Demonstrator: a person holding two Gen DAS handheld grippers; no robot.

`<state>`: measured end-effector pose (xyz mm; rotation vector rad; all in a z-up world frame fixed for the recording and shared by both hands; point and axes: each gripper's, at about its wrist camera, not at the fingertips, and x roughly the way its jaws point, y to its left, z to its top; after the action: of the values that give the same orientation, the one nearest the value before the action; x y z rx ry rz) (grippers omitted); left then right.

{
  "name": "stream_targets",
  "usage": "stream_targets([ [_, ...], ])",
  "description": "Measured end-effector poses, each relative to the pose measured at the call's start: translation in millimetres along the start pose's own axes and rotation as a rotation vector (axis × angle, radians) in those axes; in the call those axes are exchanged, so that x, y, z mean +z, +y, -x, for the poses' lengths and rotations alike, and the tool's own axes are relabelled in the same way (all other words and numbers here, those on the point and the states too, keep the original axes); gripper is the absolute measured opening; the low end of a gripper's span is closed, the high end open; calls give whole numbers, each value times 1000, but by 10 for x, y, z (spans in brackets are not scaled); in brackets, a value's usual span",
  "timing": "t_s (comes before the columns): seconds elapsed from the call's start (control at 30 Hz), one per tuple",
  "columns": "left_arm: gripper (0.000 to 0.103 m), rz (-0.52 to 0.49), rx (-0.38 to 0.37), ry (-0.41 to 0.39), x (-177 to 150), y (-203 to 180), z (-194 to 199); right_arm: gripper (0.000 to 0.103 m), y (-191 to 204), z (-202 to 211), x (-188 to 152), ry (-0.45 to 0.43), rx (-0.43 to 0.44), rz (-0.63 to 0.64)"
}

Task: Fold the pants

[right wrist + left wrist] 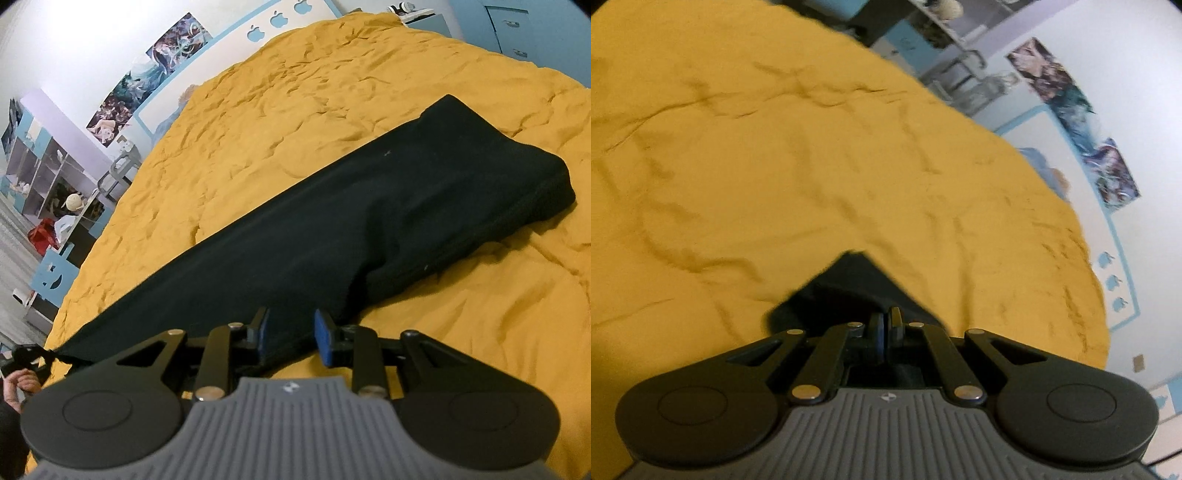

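The black pants [369,206] lie folded lengthwise in a long strip on the yellow bedspread [295,92], waist end at the far right, leg end at the near left. My right gripper [290,334] is open, its blue pads [324,338] straddling the near edge of the pants. My left gripper [885,325] is shut on the leg end of the pants [849,284]; it also shows in the right wrist view [26,356] at the far left, gripping that end.
The yellow bedspread [775,166] fills most of both views. A white wall with posters [147,74] and shelves [44,166] stand beyond the bed's left side. A blue cabinet [517,33] is past the far end.
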<state>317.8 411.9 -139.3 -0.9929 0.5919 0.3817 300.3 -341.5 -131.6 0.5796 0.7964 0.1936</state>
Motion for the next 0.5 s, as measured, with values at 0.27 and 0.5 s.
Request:
stream_targets([
  [0.27,2,66,14,34,-23,285,-52,24,-48,87,29,-8,-16,-6],
  [0.5,0,68,-158,-27,181,142,179,24,-3,58,-19,2,-1,-1],
])
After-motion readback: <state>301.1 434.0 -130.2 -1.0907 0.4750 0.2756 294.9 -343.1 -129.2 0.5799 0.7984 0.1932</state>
